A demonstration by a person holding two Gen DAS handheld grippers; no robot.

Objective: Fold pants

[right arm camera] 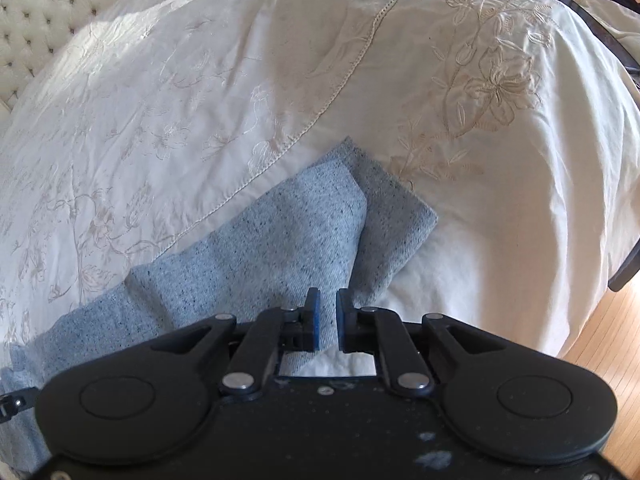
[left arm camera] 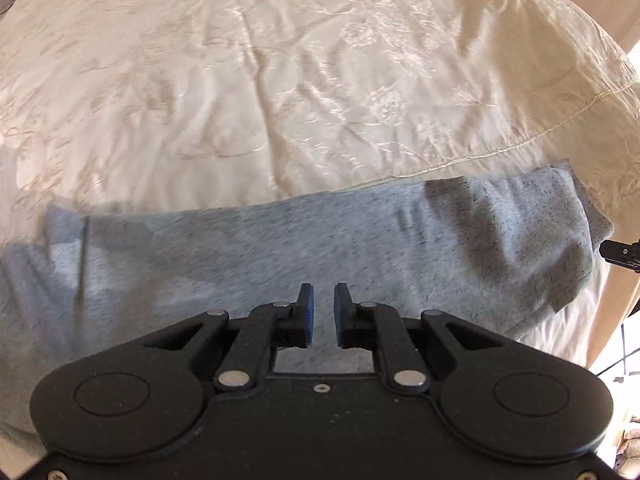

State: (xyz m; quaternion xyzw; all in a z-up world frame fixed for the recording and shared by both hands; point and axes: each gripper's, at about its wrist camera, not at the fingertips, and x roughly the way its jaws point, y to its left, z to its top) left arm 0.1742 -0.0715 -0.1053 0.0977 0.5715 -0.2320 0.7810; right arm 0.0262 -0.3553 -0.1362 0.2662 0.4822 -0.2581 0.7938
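Light grey-blue knit pants [left arm camera: 280, 248] lie across a cream embroidered bedspread [left arm camera: 240, 80]. In the left wrist view my left gripper [left arm camera: 324, 296] hovers over the pants with its blue pads a small gap apart, and I cannot tell if cloth is between them. In the right wrist view the pants' leg end [right arm camera: 280, 240] lies folded over itself, its cuff [right arm camera: 392, 220] pointing right. My right gripper [right arm camera: 327, 304] sits at the leg's near edge, pads narrowly apart with grey cloth between them. The right gripper's tip shows at the left view's right edge [left arm camera: 620, 254].
The bedspread [right arm camera: 500, 100] drapes over the bed's edge on the right. Wooden floor [right arm camera: 608, 340] lies beyond it. A tufted headboard [right arm camera: 48, 8] stands at the upper left of the right wrist view.
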